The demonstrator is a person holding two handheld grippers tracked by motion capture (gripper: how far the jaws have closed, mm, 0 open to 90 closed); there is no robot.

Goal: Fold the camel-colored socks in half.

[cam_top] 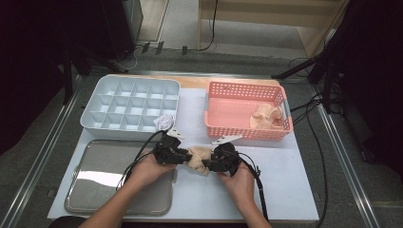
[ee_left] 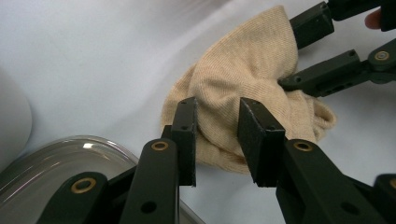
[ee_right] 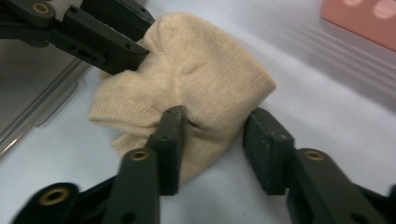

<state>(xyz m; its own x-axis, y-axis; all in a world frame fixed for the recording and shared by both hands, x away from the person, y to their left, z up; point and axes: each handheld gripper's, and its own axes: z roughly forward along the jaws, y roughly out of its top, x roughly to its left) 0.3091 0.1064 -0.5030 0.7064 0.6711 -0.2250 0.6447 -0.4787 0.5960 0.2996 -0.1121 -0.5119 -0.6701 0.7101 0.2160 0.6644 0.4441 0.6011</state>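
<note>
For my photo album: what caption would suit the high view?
Two hand-held grippers, left and right, work a beige sock between tray and pink basket.

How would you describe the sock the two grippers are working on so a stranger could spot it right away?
On the white table, look between the steel tray and the pink basket. There a bunched beige sock lies between the left gripper and the right gripper. The other beige socks lie in the basket.

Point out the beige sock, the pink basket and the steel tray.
beige sock (cam_top: 198, 156), high view, its bunched middle.
pink basket (cam_top: 242, 90), high view, its far wall.
steel tray (cam_top: 95, 161), high view, its bare floor.
</note>
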